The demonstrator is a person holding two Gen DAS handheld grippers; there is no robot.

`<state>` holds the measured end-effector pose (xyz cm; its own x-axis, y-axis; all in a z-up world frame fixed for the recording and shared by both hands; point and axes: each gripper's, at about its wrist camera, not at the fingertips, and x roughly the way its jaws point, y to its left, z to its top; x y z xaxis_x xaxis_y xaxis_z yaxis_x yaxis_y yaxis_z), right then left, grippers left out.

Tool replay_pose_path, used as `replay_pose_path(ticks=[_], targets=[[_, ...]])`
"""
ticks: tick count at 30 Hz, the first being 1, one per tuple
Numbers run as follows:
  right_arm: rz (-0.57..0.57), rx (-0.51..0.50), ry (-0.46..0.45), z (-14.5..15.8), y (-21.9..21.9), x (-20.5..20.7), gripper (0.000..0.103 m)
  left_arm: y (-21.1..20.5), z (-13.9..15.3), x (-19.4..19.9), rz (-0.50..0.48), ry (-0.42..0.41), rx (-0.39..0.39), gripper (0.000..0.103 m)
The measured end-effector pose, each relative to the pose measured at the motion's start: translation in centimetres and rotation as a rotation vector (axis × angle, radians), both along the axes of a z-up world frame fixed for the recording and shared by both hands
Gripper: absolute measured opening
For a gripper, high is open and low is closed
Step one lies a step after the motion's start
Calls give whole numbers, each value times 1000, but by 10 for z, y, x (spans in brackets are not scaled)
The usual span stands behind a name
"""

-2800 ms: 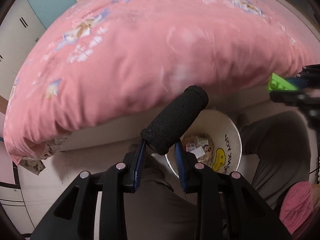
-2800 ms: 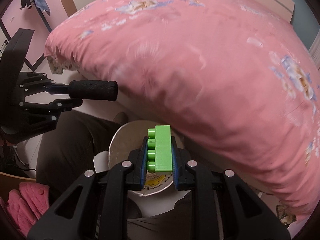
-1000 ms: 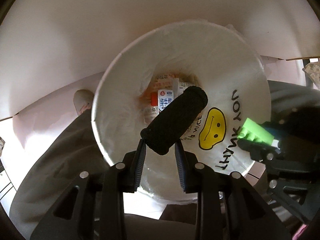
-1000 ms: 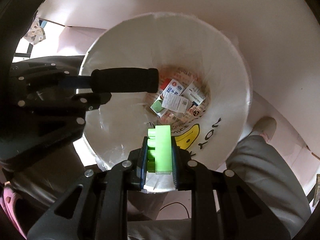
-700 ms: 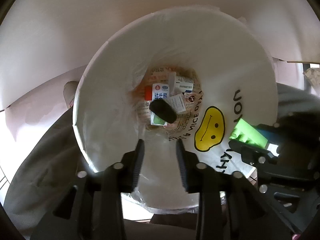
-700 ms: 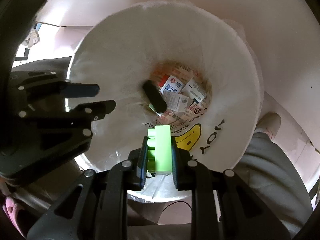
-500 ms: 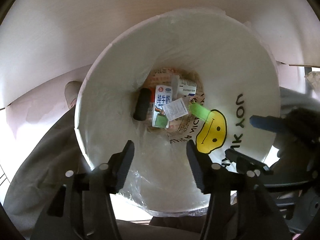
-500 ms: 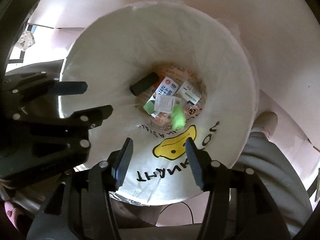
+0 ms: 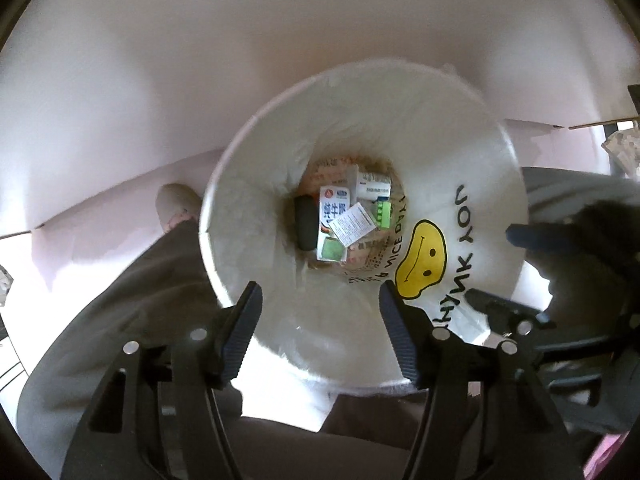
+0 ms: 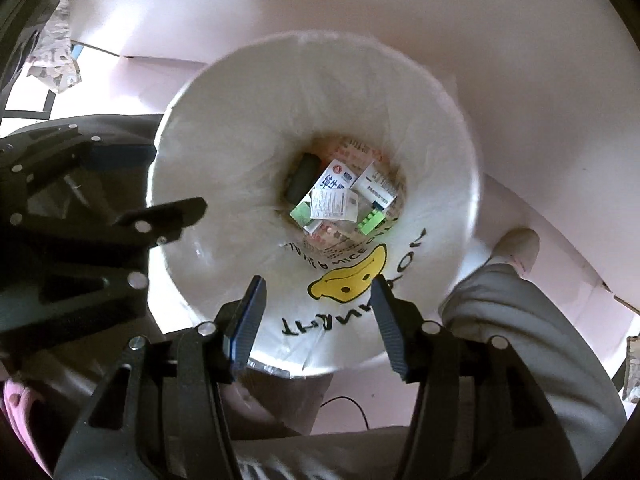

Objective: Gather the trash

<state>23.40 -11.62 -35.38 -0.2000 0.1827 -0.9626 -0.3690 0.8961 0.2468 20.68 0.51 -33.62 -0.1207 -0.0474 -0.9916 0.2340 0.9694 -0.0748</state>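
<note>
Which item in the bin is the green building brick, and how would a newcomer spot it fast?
Look into the white-lined trash bin with the yellow smiley print, down to the litter at its bottom. The green building brick lies at the pile's edge nearest the smiley, beside the printed cartons. It is the only bright lime piece with studs; the black foam cylinder lies opposite.

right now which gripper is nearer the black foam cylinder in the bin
Left, probably. The black foam cylinder lies in the bin toward the left gripper; the right gripper hovers over the smiley print, farther off.
</note>
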Motion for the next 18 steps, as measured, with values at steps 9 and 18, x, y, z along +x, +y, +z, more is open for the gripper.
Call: replay_pose_path(ticks=[9,18], targets=[[0,15,-189,84,-11,-20,55,14,76,-18,12,-182,-3,64],[-31,31,-379,171,-26,-41,62,13,165,-40,3,-421,-2,82]])
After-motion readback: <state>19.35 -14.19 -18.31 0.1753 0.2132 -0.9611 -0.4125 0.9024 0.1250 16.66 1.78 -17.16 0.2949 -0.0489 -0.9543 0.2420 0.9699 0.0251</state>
